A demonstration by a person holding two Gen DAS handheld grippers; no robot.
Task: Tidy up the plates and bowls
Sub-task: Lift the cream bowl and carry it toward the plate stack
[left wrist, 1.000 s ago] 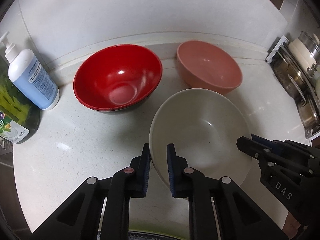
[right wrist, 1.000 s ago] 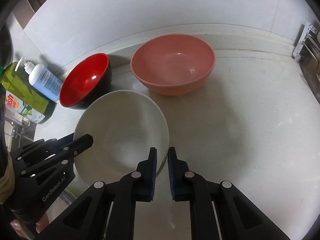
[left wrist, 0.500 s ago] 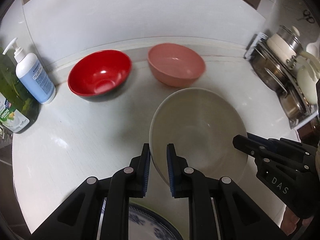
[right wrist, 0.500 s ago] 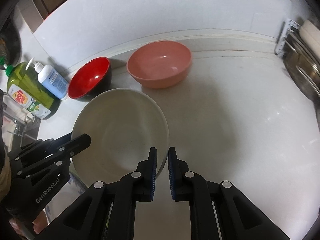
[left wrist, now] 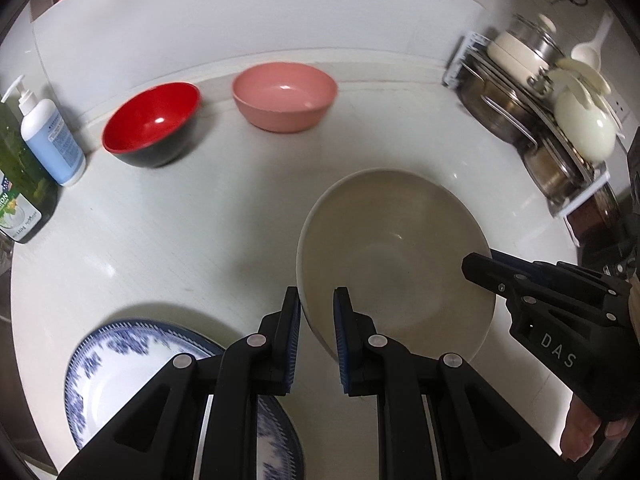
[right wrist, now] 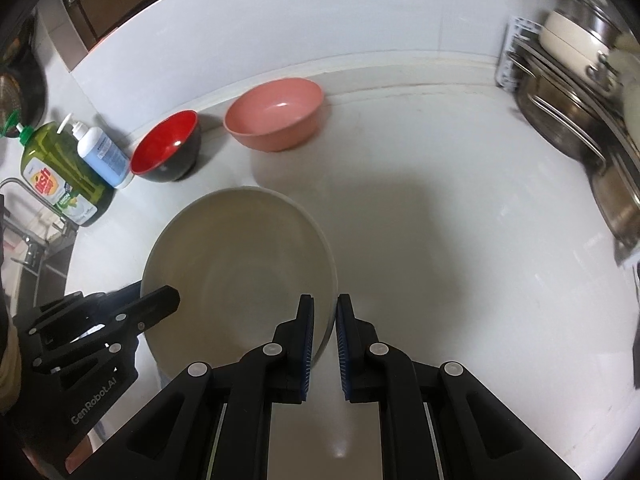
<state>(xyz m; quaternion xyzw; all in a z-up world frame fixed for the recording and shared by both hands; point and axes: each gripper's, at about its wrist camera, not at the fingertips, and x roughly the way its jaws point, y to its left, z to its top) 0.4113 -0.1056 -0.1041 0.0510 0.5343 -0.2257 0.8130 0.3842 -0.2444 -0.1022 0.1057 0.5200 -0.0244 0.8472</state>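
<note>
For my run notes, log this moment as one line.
left tongs: shut on beige bowl rim | right tongs: shut on opposite rim | bowl: lifted

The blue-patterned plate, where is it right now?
In the left wrist view the blue-patterned plate lies on the counter at lower left, partly under the left gripper, left of the held beige bowl.

"DAS": right hand-held gripper (left wrist: 480, 270) | "GenRobot.AI": left hand-held gripper (right wrist: 170, 298) | "dish": green bottle (right wrist: 60, 176)
</note>
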